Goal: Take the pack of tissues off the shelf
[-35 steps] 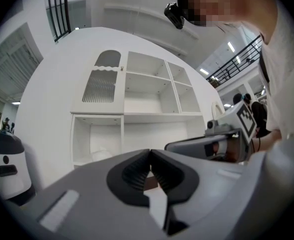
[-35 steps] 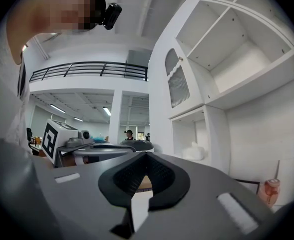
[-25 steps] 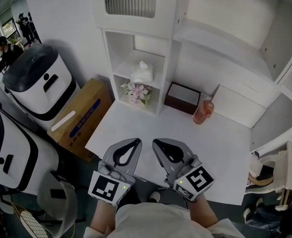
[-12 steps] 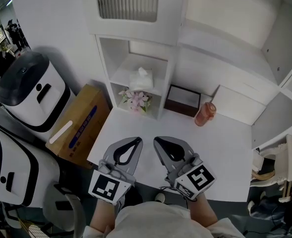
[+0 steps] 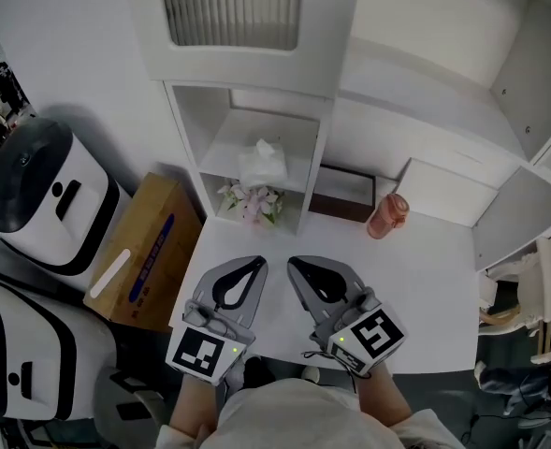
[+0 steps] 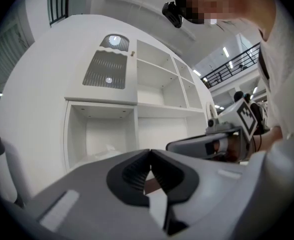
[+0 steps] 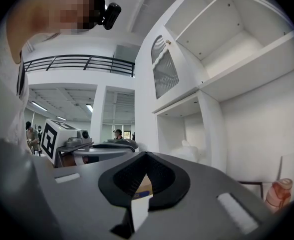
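the pack of tissues (image 5: 262,164) sits on the middle board of the narrow shelf unit (image 5: 183,129) at the far left of the desk (image 5: 425,269), with a tuft of tissue sticking up from its top. the cubby is open at the front, so a straight reach should get at it. in the cubby below is a small bunch of flowers (image 5: 250,200). to the right of the unit, against the far wall, are a dark brown box (image 5: 342,193) and a pink bottle (image 5: 387,215), both off the line of reach.

the left claw (image 5: 256,266) and the right claw (image 5: 295,266) are held side by side over the near edge of the desk, pointing level towards the shelf. each has its jaws together with nothing between them. both are well apart from the tissues, so i judge this to be the approach, with nothing gripped yet. the pack looks soft and light. one claw will have to open before it enters the cubby, then close gently across the pack, keeping off the side walls and the flowers below.
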